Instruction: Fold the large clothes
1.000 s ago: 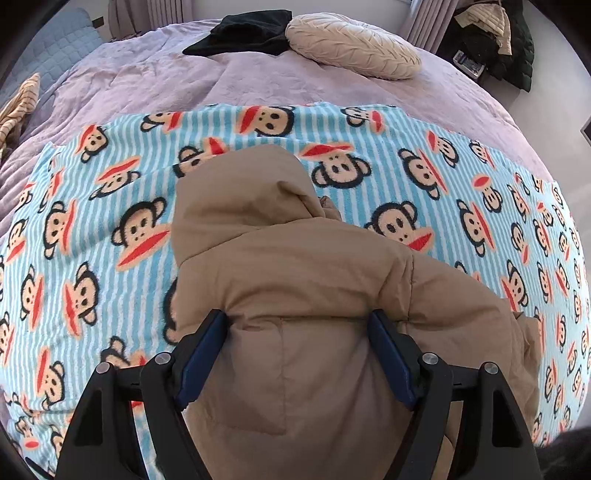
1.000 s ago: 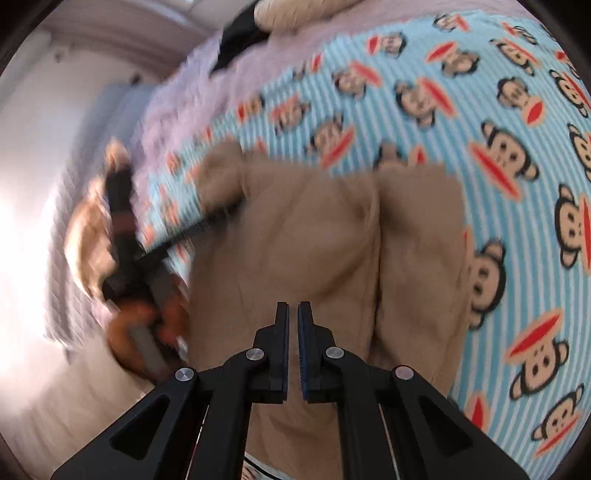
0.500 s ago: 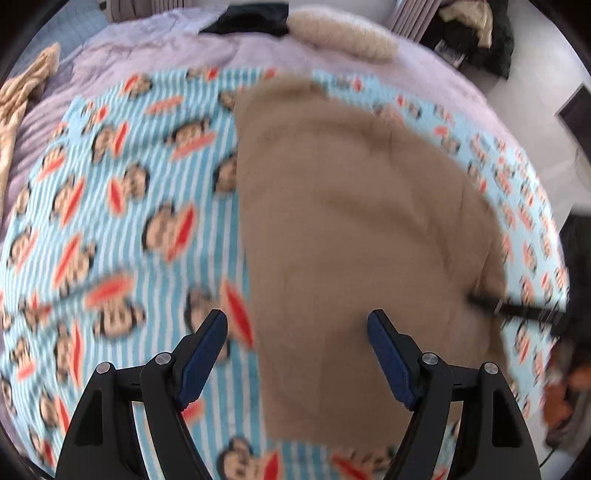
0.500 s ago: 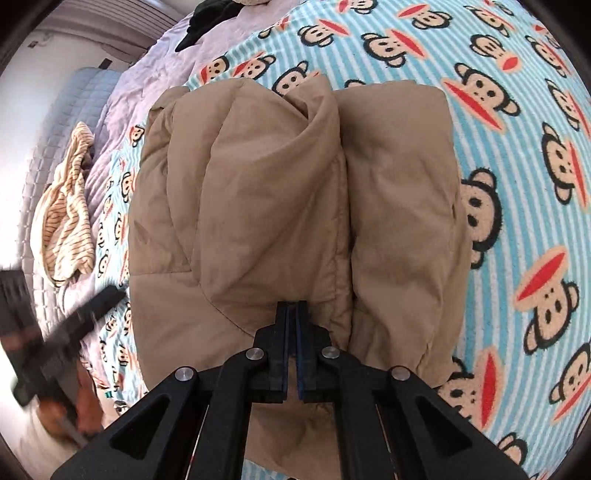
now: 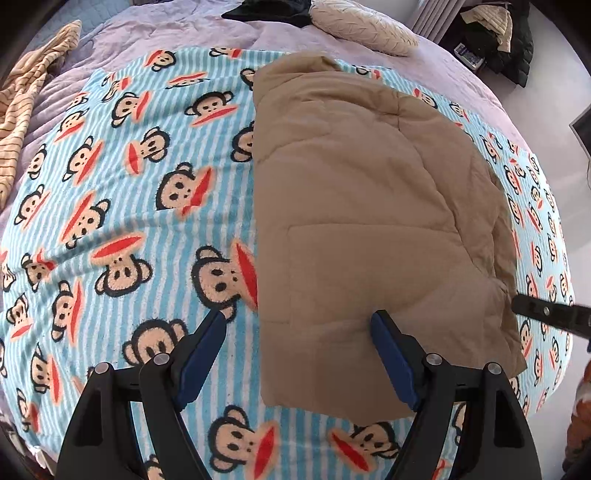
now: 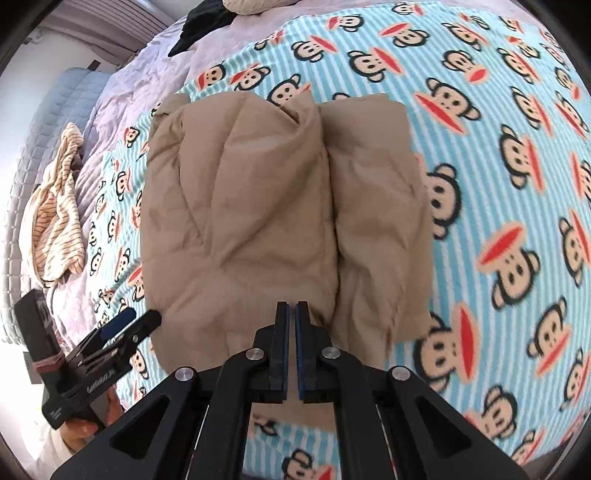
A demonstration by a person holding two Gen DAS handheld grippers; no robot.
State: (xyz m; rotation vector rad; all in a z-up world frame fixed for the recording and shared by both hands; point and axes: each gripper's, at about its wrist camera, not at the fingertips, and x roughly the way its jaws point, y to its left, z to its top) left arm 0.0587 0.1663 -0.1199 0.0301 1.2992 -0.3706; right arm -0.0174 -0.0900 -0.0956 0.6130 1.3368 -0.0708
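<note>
Bed (image 5: 155, 40): monkey-print blanket (image 5: 110, 192) spread on it, tan puffer jacket (image 5: 362, 206) lying on the blanket, already folded to a compact block. Fold looks nearly done, maybe one halving or a tidy left. Left tongs (image 5: 297, 343) spreading wider, empty, over its near edge. Right tongs (image 6: 291, 332) clenched, nothing visibly pinched. Striped garment (image 6: 55, 225), cushion (image 5: 362, 27), black garment (image 5: 273, 13) well apart; nothing obstructs.

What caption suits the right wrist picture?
Shut right claw above folded tan padded coat on monkey-print striped blanket.

A monkey-print blanket (image 5: 122, 206) covers the bed (image 5: 177, 33), bearing a folded tan jacket (image 5: 362, 206).
</note>
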